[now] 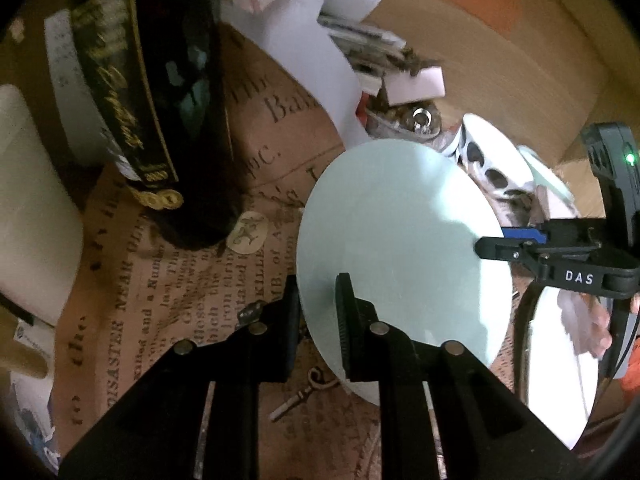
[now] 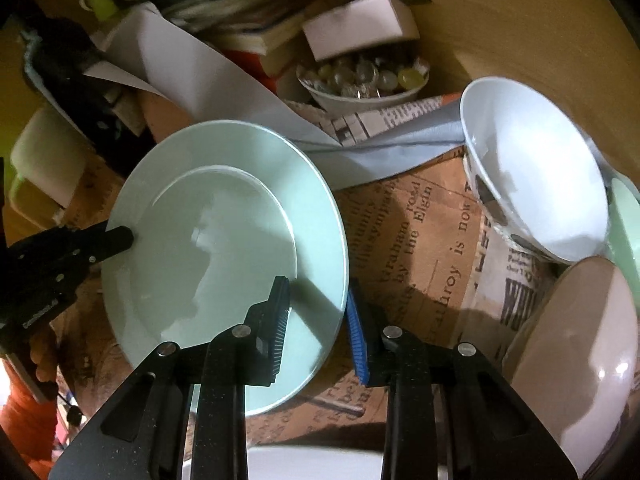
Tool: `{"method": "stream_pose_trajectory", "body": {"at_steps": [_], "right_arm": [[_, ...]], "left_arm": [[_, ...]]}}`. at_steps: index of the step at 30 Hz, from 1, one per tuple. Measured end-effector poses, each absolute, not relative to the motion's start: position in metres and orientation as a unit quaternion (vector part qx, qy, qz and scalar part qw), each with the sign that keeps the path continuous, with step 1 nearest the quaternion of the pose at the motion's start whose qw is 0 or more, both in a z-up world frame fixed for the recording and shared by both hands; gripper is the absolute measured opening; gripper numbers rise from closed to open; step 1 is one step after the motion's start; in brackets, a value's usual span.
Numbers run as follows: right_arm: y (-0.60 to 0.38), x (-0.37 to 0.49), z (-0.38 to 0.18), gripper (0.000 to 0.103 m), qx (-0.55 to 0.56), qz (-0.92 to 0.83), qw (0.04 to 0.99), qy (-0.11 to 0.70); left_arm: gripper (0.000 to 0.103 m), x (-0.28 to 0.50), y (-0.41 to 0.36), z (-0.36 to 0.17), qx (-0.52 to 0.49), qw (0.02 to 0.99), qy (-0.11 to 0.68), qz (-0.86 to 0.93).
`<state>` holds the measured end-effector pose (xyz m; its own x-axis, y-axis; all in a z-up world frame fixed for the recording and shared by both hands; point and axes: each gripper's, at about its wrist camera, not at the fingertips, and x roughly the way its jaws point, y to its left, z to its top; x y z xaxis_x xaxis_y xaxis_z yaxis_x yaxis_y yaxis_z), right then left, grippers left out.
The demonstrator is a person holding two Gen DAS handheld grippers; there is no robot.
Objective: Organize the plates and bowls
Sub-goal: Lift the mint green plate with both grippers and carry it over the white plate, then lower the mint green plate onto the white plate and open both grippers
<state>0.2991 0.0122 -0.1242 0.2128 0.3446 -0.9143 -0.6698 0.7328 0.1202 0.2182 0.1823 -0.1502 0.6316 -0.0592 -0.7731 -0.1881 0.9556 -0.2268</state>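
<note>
i have one pale green plate held between my two grippers, tilted up off the newsprint-patterned cloth. my left gripper is nearly closed, its jaws pinching the plate's rim on one side. my right gripper is clamped on the opposite rim, one pad on the plate's face and the blue pad behind its edge.

containers: one small white bowl at the back holds a heap of clear and yellowish glass marbles, with a white block resting across its top. one large white bowl with dark spots on its outside lies tipped on its side to the right, and nothing shows inside it. just below it, one pinkish-beige dish leans on edge, and a sliver of another pale green piece shows at the far right edge.

from the left wrist view, one dark bottle with a gold-lettered label stands on the cloth, and one small key lies below the plate. a stack of folded newspapers and a white paper sheet sit behind.
</note>
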Motion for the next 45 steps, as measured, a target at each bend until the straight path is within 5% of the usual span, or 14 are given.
{"method": "stream_pose_trajectory", "body": {"at_steps": [23, 45], "right_arm": [[-0.052, 0.234, -0.023, 0.025, -0.084, 0.360, 0.835, 0.408], [-0.132, 0.195, -0.044, 0.025, -0.047, 0.314, 0.856, 0.409]], "left_arm": [[0.016, 0.154, 0.139, -0.074, -0.125, 0.937, 0.326, 0.029], [0.016, 0.129, 0.068, -0.095, -0.118, 0.929, 0.348, -0.038]]}}
